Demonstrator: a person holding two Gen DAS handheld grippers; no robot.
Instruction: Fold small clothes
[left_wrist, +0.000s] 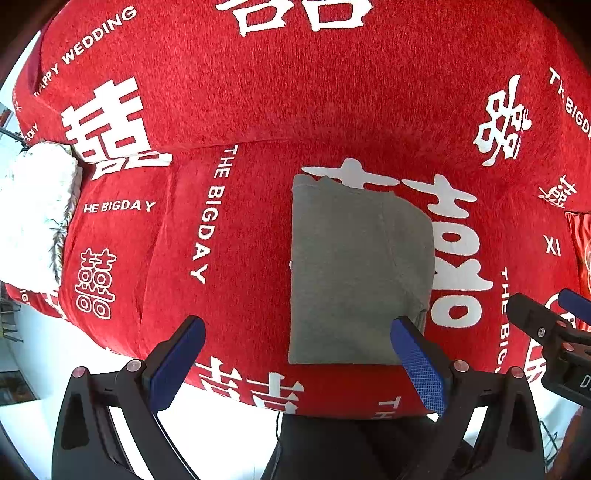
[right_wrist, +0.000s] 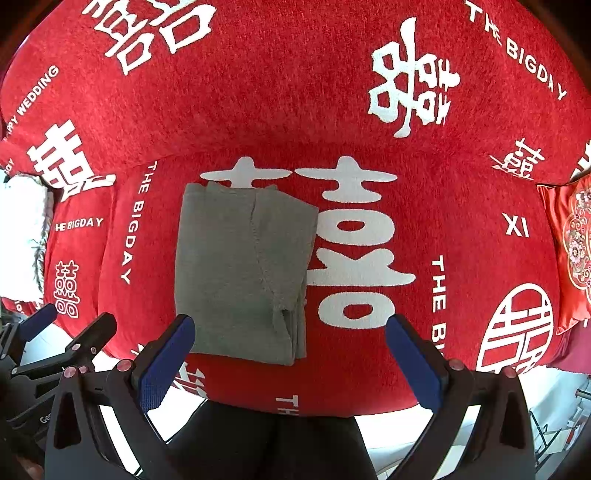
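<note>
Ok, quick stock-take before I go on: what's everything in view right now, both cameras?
garment: one, grey, folded into a rough rectangle, lying on the sofa seat near its front edge
sofa cover: one, red with white characters and "THE BIGDAY" lettering, over seat and backrest
cushion: one, red with embroidered pattern, at the seat's right end
fluffy throw: one, white, at the seat's left end
left gripper: one, black with blue pads, open, hovering in front of the garment's near edge, holding nothing
right gripper: one, black with blue pads, open, to the right of the left one, holding nothing
</note>
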